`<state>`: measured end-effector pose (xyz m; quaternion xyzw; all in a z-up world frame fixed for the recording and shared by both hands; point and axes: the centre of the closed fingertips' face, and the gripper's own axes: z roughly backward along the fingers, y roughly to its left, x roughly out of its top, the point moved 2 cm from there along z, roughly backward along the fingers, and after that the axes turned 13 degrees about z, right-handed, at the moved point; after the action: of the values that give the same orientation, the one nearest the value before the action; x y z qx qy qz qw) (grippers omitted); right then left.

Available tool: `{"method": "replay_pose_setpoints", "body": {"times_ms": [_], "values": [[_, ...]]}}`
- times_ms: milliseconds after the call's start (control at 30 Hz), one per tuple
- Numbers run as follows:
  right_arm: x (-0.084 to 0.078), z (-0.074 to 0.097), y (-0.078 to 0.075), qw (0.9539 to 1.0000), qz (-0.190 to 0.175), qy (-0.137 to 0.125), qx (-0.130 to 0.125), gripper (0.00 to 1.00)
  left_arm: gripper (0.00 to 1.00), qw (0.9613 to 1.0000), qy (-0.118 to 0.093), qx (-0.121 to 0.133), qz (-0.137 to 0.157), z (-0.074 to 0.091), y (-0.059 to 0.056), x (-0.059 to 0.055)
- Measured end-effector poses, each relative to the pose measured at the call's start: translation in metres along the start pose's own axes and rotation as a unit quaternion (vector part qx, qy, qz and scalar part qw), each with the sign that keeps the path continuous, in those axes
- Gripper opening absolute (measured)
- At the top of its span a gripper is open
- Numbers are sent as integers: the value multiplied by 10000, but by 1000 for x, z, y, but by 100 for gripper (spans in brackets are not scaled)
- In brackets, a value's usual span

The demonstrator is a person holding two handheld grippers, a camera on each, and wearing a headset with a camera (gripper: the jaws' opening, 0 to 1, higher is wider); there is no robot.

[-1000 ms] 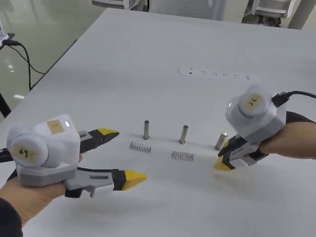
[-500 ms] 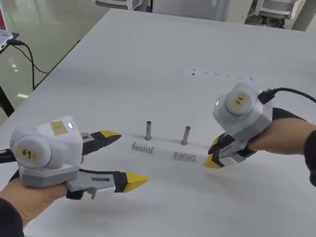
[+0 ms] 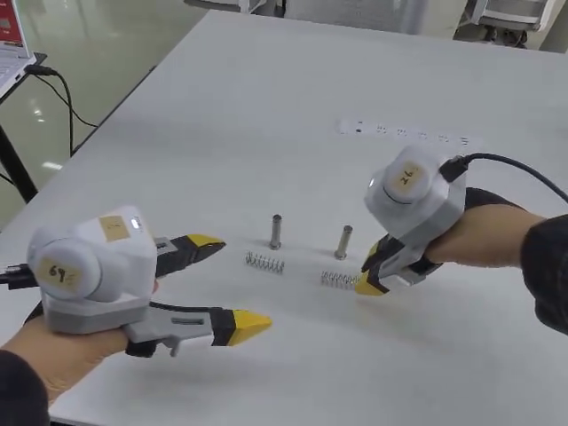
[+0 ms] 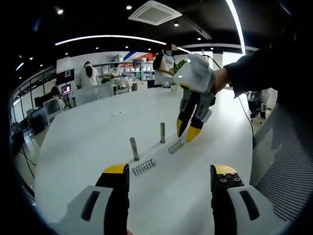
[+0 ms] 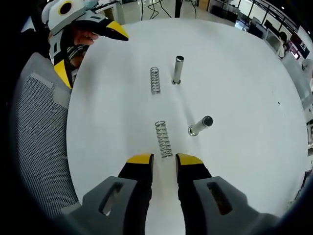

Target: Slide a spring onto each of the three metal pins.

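Two metal pins (image 3: 276, 231) (image 3: 343, 241) stand upright on the white table (image 3: 266, 106). In front of each lies a spring, one on the left (image 3: 264, 262) and one on the right (image 3: 335, 280). My right gripper (image 3: 367, 280) is down at the right spring's end. Seen from the right gripper view, its jaws (image 5: 164, 159) are a narrow gap apart, with that spring's (image 5: 163, 138) near end just at the tips and not clamped. My left gripper (image 3: 226, 282) hovers wide open and holds nothing, short of the left spring (image 4: 143, 166) and left pin (image 4: 133, 148).
A white power strip (image 3: 404, 135) lies farther back on the table. The right gripper's black cable (image 3: 510, 167) trails off to the right. The table's left edge (image 3: 98, 133) drops to the floor, where a dark cord (image 3: 67, 98) hangs.
My right gripper has moved left and down to the right spring's end, now covering the rightmost pin it stood beside. My left gripper has barely moved.
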<state>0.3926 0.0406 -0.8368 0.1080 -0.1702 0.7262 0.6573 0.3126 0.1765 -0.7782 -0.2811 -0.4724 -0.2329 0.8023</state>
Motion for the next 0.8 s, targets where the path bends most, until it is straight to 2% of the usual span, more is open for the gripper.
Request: {"method": "replay_pose_setpoints", "body": {"times_ms": [467, 800], "values": [[0, -11, -1, 9998, 161, 68, 87, 18, 64, 10000, 63, -5, 49, -2, 1, -1], [1, -13, -1, 9997, 217, 80, 111, 14, 63, 9999, 84, -25, 76, -2, 0, -2]]}}
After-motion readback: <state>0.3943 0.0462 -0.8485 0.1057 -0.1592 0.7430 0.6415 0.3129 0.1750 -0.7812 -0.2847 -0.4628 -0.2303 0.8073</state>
